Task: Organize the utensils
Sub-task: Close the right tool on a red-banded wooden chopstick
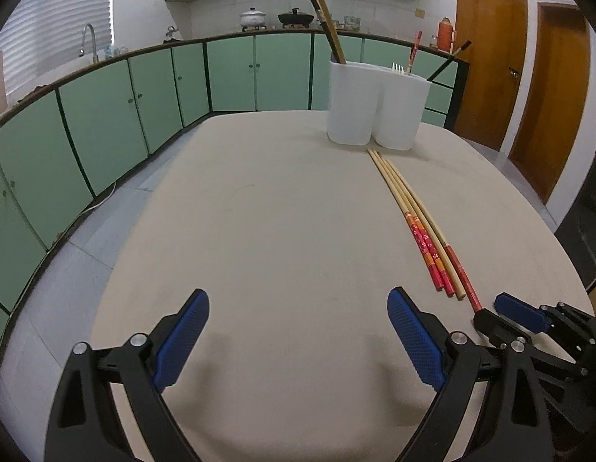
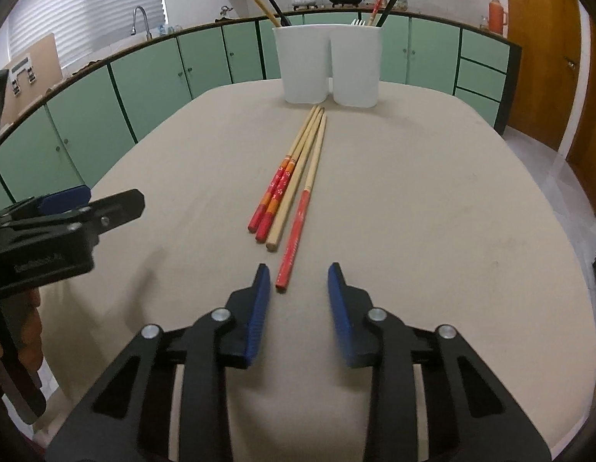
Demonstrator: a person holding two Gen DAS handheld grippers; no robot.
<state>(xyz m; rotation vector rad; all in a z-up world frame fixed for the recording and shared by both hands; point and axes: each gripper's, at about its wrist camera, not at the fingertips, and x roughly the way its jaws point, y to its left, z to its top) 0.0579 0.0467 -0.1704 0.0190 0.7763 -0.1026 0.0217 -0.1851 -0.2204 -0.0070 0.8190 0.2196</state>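
Several chopsticks [image 2: 294, 177] lie side by side on the beige table, tips toward a white two-compartment utensil holder [image 2: 330, 65] at the far end. Some have red patterned handles and one is plain wood. The chopsticks [image 1: 417, 223] and the holder [image 1: 377, 106] also show in the left wrist view. My right gripper [image 2: 299, 281] is open and empty, its jaws on either side of the near end of the red-handled chopstick [image 2: 294, 242], apart from it. My left gripper [image 1: 298, 308] is open and empty, left of the chopsticks. The holder has chopsticks and a white fork in it.
The beige table [image 2: 413, 211] is ringed by green kitchen cabinets [image 1: 105, 123] with a sink tap [image 1: 88, 38] and pots on the counter. Wooden doors [image 1: 525, 88] stand at the right. The left gripper [image 2: 67, 215] also shows at the left edge of the right wrist view.
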